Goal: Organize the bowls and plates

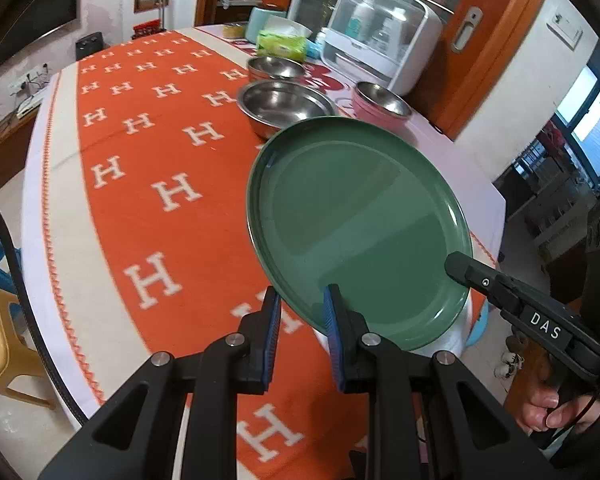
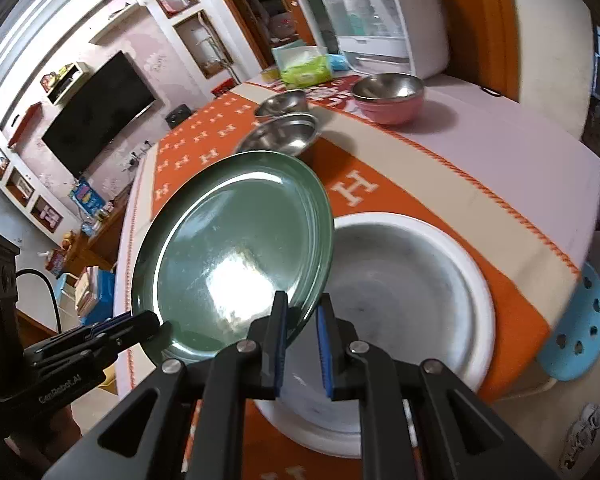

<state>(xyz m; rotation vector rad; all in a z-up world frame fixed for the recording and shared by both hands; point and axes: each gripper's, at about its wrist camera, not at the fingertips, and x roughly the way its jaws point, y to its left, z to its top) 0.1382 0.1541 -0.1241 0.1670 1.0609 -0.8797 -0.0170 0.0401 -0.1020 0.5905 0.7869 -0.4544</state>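
Observation:
A green plate [image 1: 356, 224] [image 2: 236, 256] hangs tilted above the orange H-patterned cloth [image 1: 140, 208], carried by both grippers. My left gripper [image 1: 303, 300] is shut on its near rim, blue pads on either side of the edge. My right gripper [image 2: 302, 312] is shut on the rim at the opposite side; in the left wrist view its tip [image 1: 458, 264] shows on the plate's right edge. Beneath the plate sits a large white-rimmed basin [image 2: 412, 280]. Two steel bowls [image 1: 288, 104] [image 1: 276, 68] and a pink bowl [image 1: 380, 102] stand farther back.
A white lidded appliance [image 1: 380, 32] and a green tissue pack [image 1: 282, 42] stand at the table's far end. A blue stool [image 2: 576, 336] is by the right table edge, a yellow stool [image 1: 0, 340] by the left. A hand [image 1: 548, 408] grips the right tool's handle.

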